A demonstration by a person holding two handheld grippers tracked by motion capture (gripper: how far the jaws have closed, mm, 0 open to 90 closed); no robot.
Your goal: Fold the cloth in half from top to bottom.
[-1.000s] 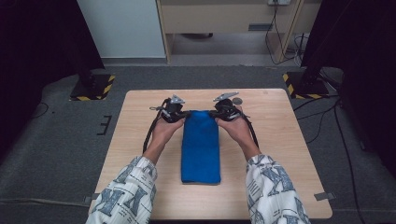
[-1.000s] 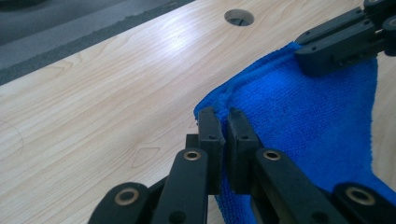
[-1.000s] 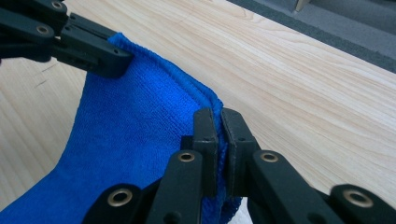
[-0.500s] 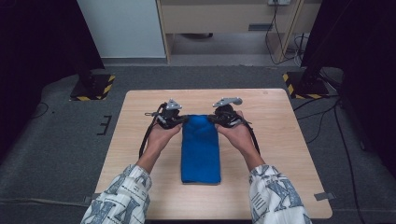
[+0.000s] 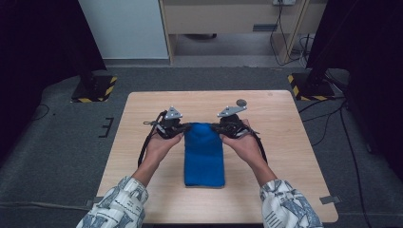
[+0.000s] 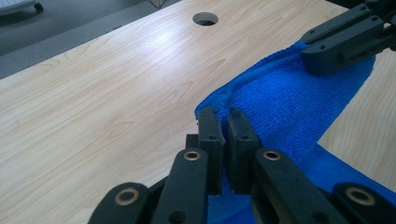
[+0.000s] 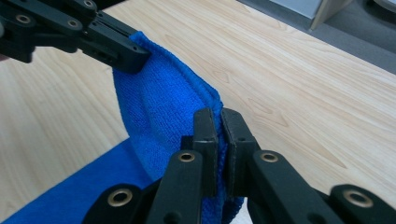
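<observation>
A pale wooden bench (image 5: 142, 142) is set on grey carpet, with dark stands beyond its far corners. A folded blue cloth (image 5: 204, 156) is laid along the bench's middle, its far end lifted. That end's corners are clamped by the left claw (image 5: 183, 127) and right claw (image 5: 219, 127). Bare wood is left toward both side edges
</observation>
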